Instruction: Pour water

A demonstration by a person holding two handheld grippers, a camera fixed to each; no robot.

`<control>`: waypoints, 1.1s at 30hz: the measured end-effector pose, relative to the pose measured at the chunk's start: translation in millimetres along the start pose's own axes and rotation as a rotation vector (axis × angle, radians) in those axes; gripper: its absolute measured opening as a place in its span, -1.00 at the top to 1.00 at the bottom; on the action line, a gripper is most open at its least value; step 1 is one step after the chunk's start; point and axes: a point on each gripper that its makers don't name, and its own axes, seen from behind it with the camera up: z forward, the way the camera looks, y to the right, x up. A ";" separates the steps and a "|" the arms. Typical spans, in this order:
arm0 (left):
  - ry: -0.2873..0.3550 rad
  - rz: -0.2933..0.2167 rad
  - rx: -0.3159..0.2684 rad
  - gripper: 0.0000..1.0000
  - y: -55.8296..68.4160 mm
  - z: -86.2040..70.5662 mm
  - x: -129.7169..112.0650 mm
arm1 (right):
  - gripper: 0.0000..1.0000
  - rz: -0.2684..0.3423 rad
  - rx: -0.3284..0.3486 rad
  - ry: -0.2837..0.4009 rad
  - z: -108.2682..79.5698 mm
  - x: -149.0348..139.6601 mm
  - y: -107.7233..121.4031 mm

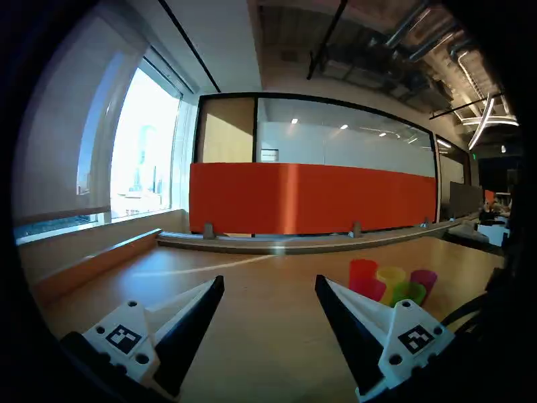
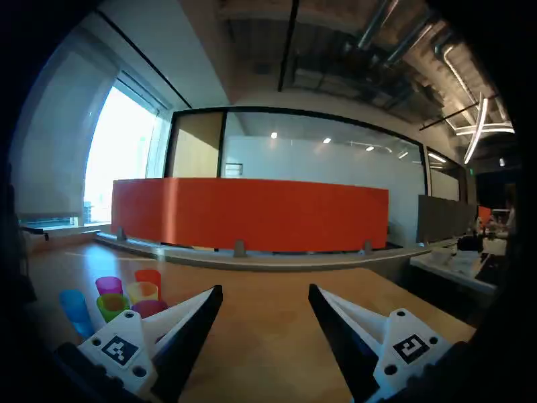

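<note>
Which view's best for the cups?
Right gripper view: the cups sit spread out left of the open jaws, blue cup included. Left gripper view shows them bunched at right, with the near ones partly behind a finger.

One blue cup [image 2: 74, 305], one green cup [image 2: 112, 305], one yellow cup [image 2: 142, 291], one red cup [image 2: 148, 277], two pink cups [image 2: 109, 285], one wooden table [image 2: 268, 299], one orange wall [image 2: 248, 213], one big window [image 2: 117, 161]
</note>
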 end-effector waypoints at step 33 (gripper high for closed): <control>0.005 0.039 -0.096 -1.00 17.6 6.5 49.9 | -0.98 0.002 0.058 -0.009 4.4 42.1 -5.4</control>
